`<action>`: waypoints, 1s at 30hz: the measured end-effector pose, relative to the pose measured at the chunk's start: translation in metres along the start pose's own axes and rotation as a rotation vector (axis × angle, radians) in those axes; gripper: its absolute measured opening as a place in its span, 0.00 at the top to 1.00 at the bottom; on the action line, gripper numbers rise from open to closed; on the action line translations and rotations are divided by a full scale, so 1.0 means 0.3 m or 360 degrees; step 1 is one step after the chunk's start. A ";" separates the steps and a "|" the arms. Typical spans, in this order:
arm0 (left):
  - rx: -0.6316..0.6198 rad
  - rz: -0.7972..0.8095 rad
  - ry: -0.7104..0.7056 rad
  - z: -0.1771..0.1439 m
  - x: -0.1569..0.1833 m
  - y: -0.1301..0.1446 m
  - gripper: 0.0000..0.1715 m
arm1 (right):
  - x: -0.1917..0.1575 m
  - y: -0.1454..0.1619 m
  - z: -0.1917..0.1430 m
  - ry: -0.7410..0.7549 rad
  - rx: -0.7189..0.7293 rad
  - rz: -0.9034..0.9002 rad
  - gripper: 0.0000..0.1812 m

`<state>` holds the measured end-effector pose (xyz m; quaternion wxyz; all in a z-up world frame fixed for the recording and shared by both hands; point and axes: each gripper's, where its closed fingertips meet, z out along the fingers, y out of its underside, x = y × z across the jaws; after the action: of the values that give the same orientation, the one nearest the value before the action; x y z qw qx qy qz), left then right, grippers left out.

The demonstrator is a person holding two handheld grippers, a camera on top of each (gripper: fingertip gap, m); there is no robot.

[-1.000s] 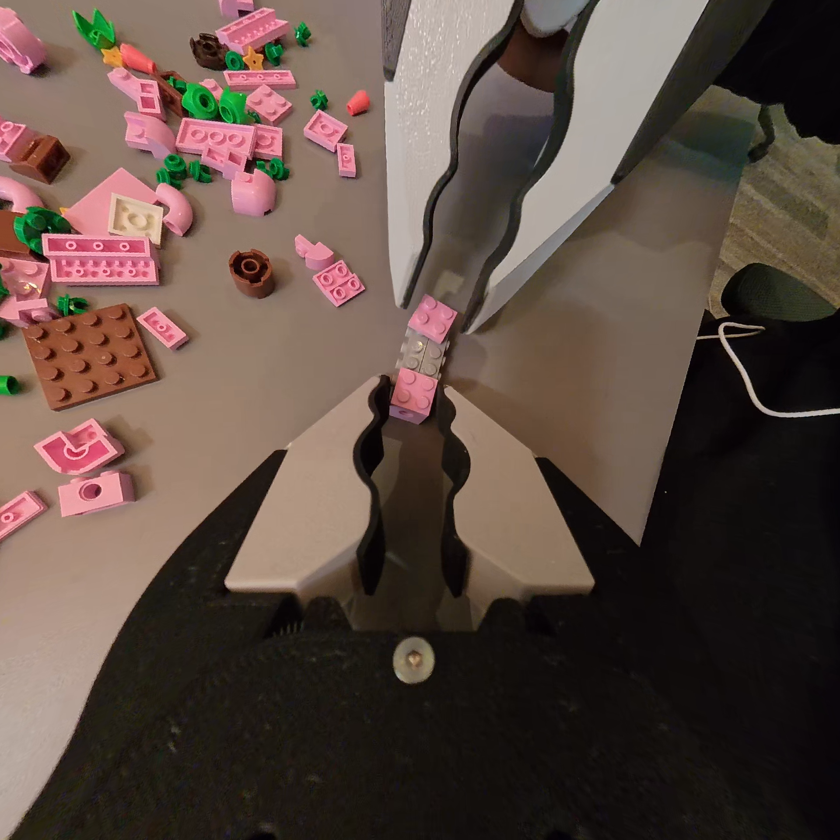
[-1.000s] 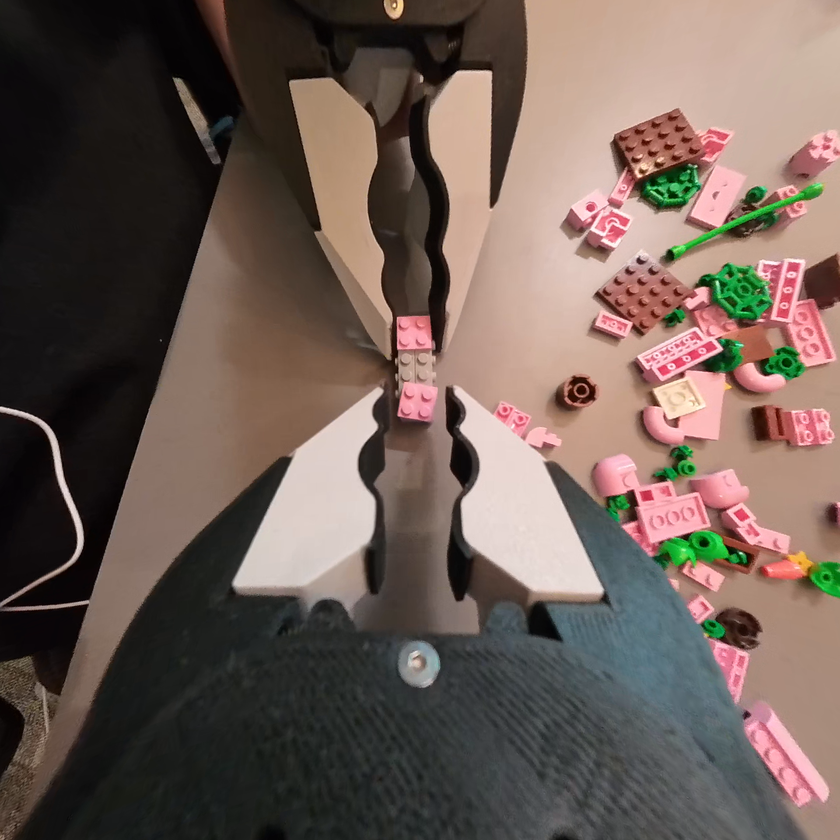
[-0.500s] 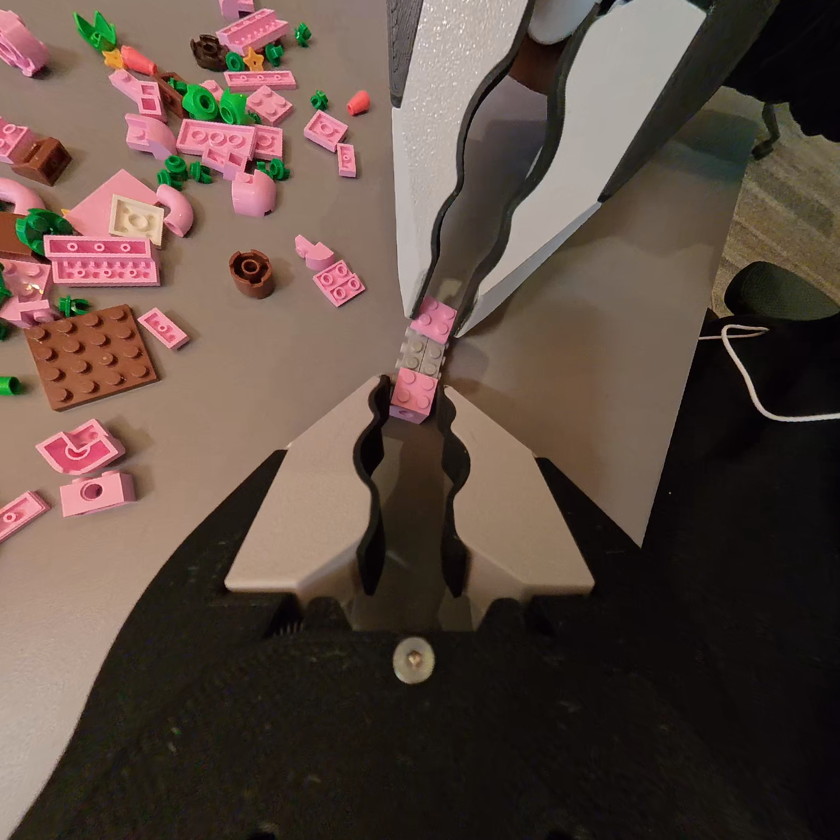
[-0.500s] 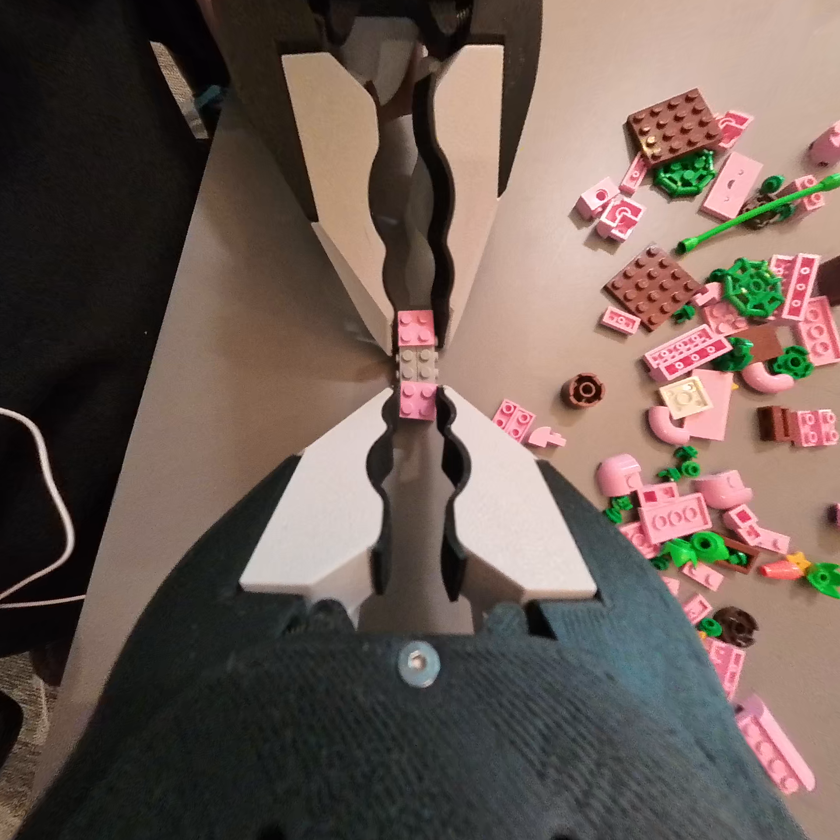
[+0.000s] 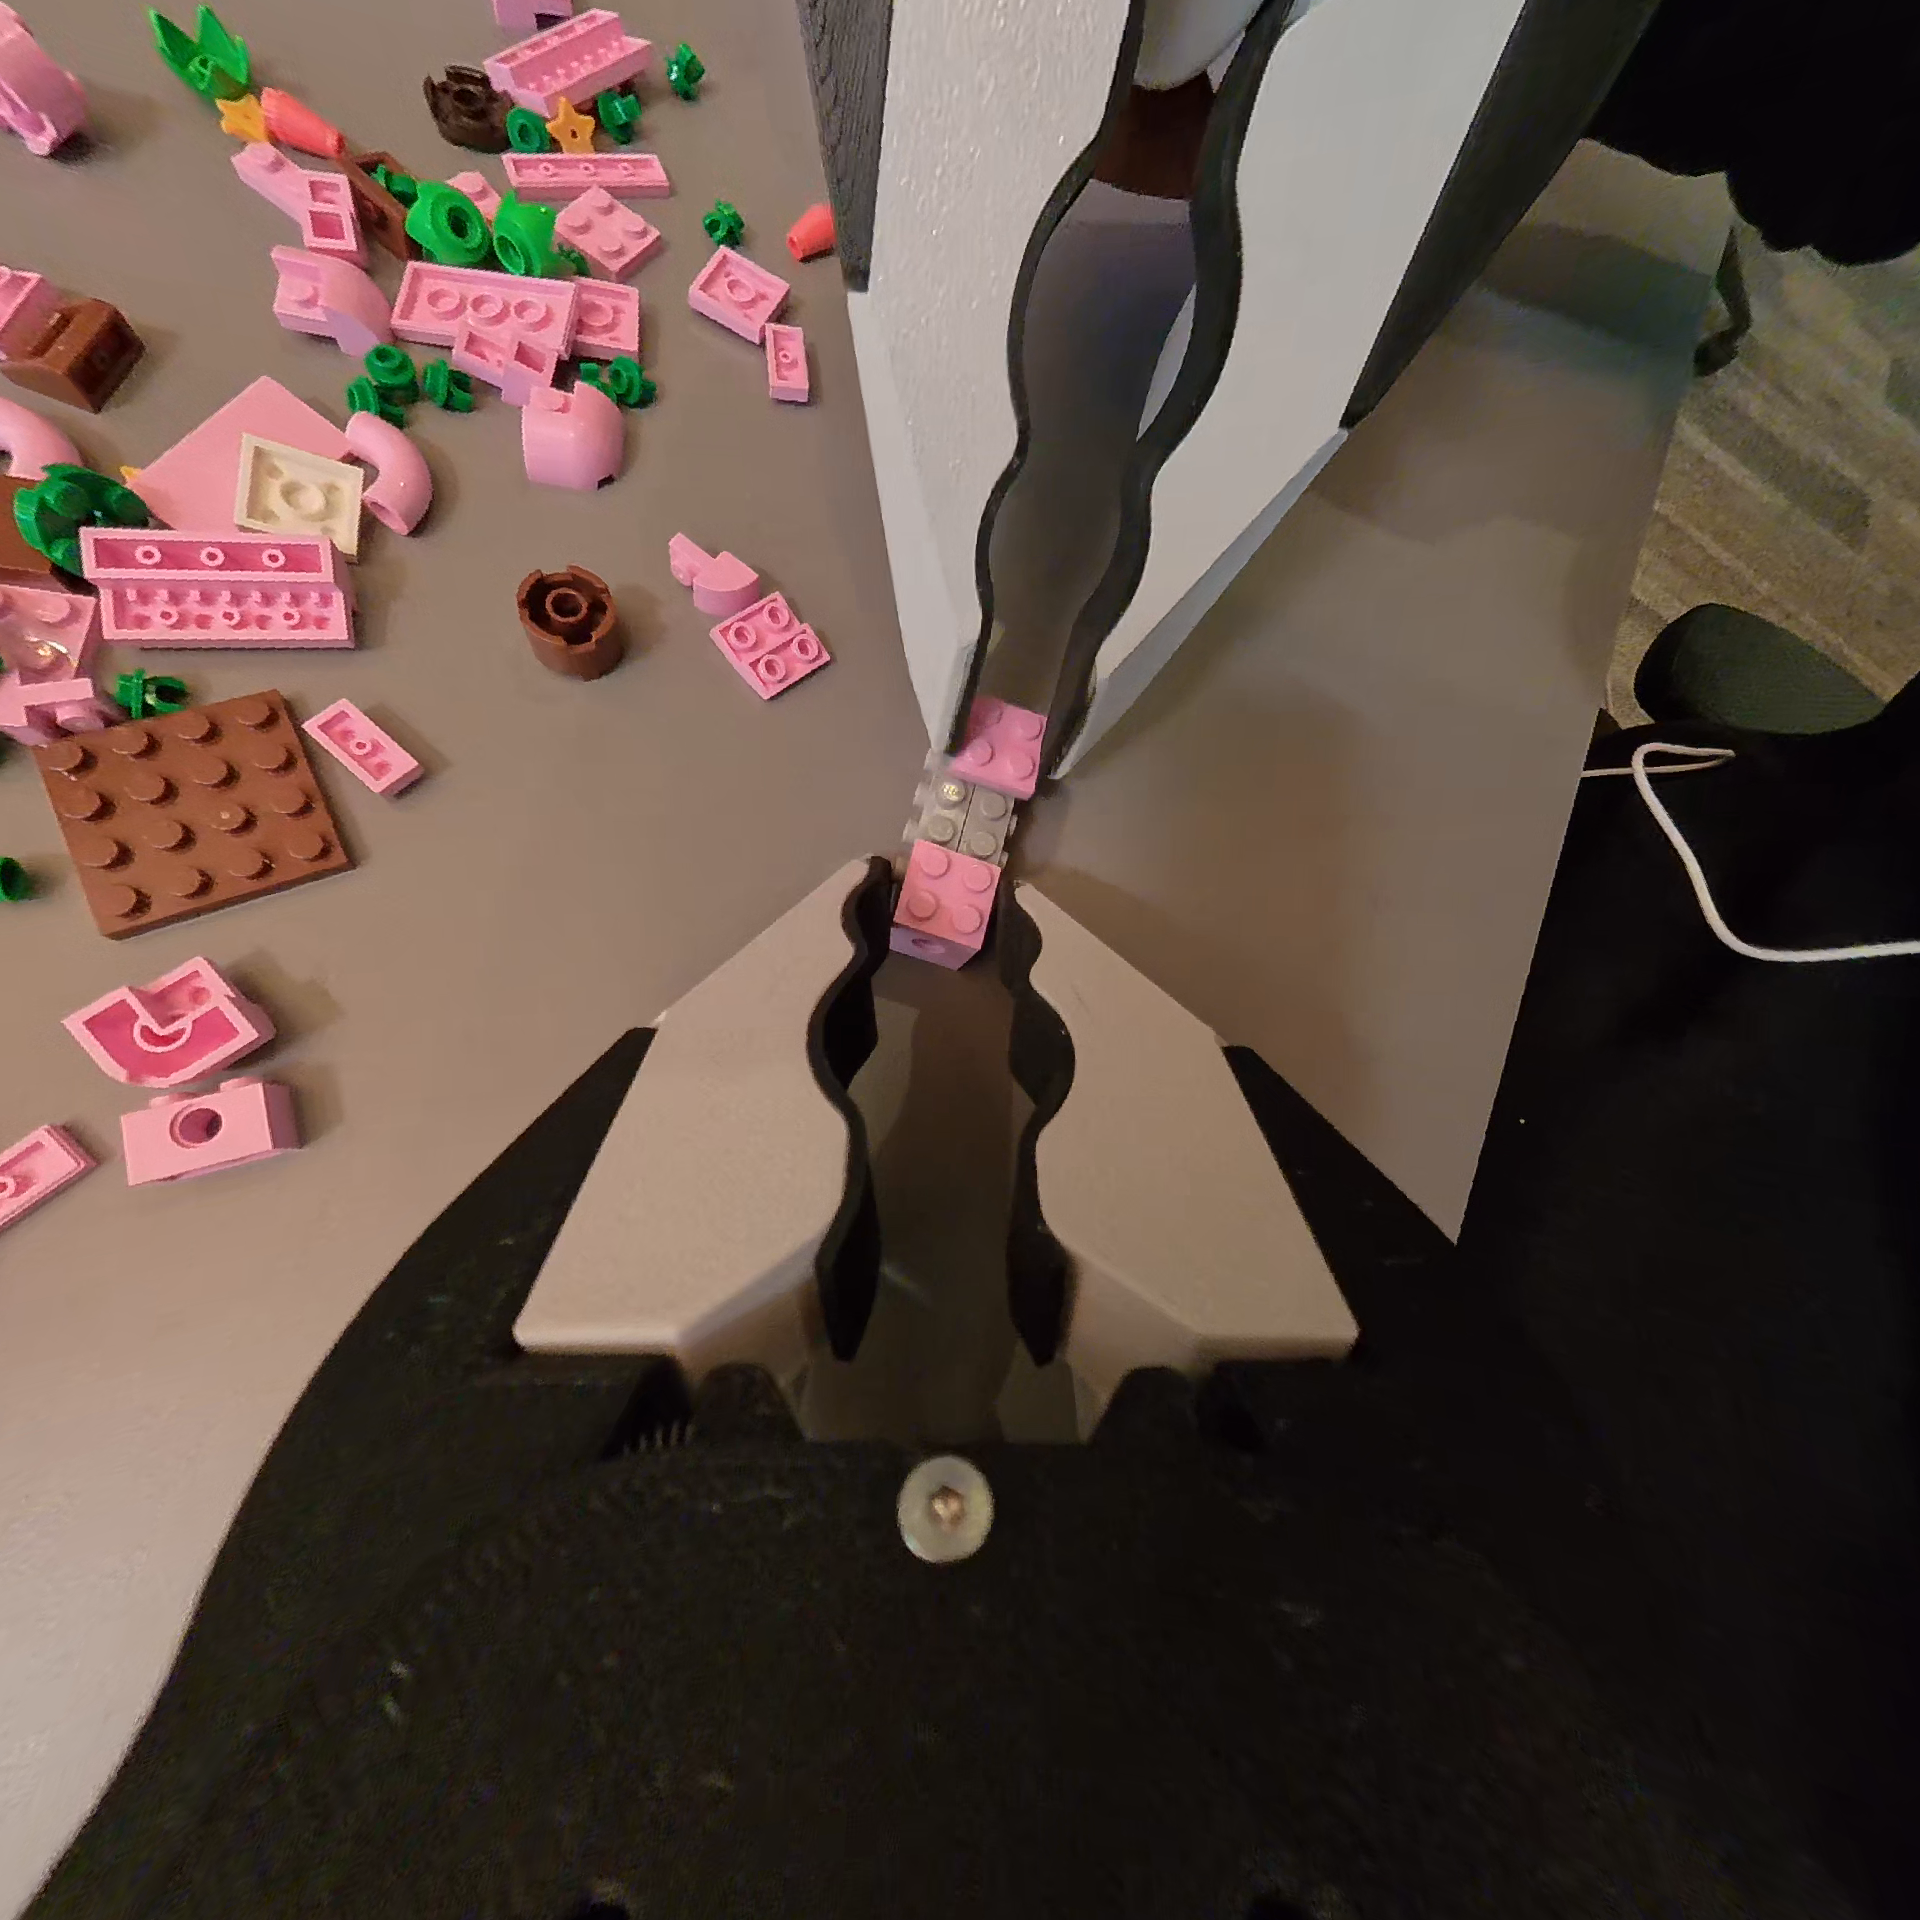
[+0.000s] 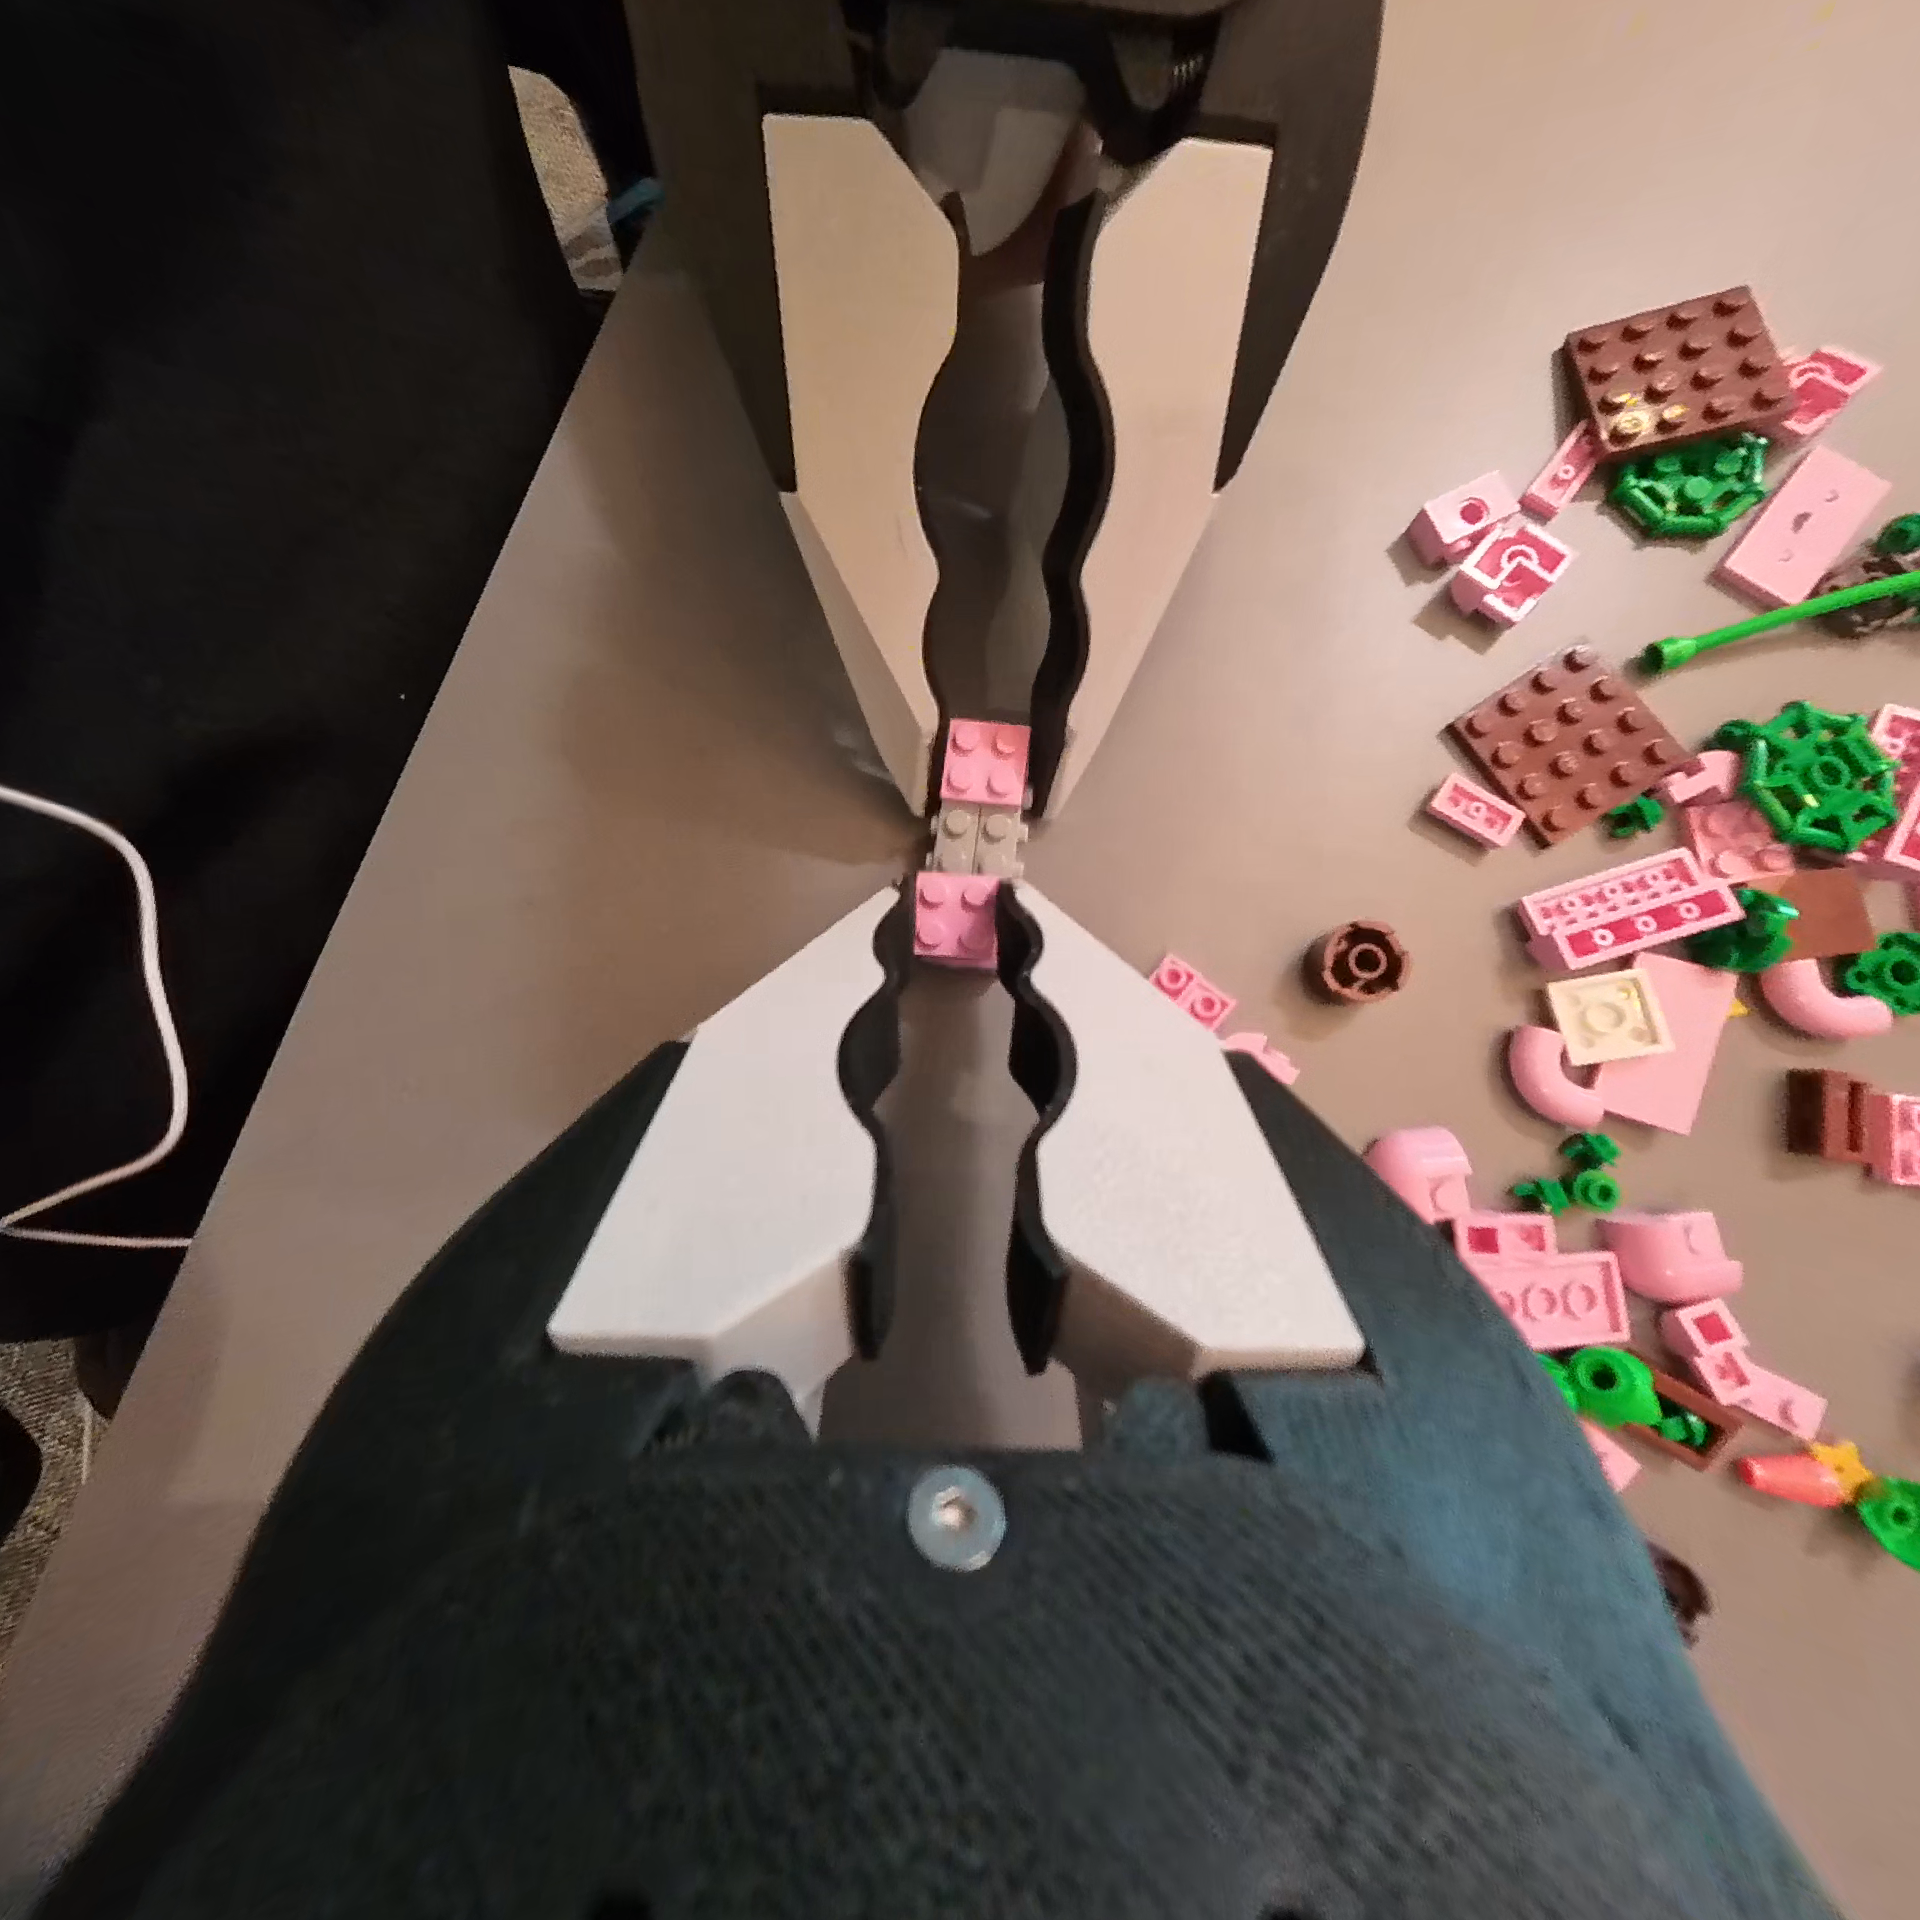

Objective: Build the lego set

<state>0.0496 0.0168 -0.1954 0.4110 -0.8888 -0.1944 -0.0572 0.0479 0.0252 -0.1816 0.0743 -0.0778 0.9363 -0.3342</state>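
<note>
A small assembly lies between my two grippers, which face each other tip to tip: a grey piece (image 5: 961, 812) with a pink 2x2 brick on each end. My left gripper (image 5: 943, 896) is shut on the near pink brick (image 5: 940, 902). My right gripper (image 5: 1003, 740) comes in from the top and is shut on the far pink brick (image 5: 1000, 743). In the right wrist view my right gripper (image 6: 954, 914) grips its pink brick (image 6: 956, 925), which sits slightly to the left of the grey piece (image 6: 977, 840). My left gripper (image 6: 985, 769) holds the other brick (image 6: 985, 762).
Loose pink, green and brown pieces cover the grey table (image 5: 623, 935) on the left: a brown plate (image 5: 192, 810), a brown round brick (image 5: 569, 621), a pink 2x2 plate (image 5: 771, 644). The table edge (image 5: 1527, 987) and a white cable (image 5: 1714, 894) lie to the right. My left and right fingertips are right by each other.
My right gripper, open around the far pink brick a second ago, has shut on it. My left gripper kept its hold. The assembly has stayed in place between them.
</note>
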 end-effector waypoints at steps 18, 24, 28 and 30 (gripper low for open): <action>-0.0004 -0.0001 0.0007 0.001 0.002 0.001 0.89 | 0.006 0.007 0.001 -0.0047 0.0040 0.0073 0.92; -0.0005 0.0000 0.0002 0.001 0.001 0.001 0.89 | 0.005 0.010 0.005 0.0001 0.0025 0.0024 0.92; -0.0007 0.0012 -0.0010 0.002 0.000 0.001 0.89 | 0.005 0.002 -0.003 0.0073 0.0081 0.0054 0.87; -0.0008 0.0017 -0.0015 0.002 0.001 0.002 0.89 | -0.003 -0.028 -0.026 0.0068 0.0196 0.0137 0.79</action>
<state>0.0499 0.0171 -0.1962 0.4082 -0.8911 -0.1913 -0.0513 0.0482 0.0238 -0.1701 0.0733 -0.0257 0.9179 -0.3891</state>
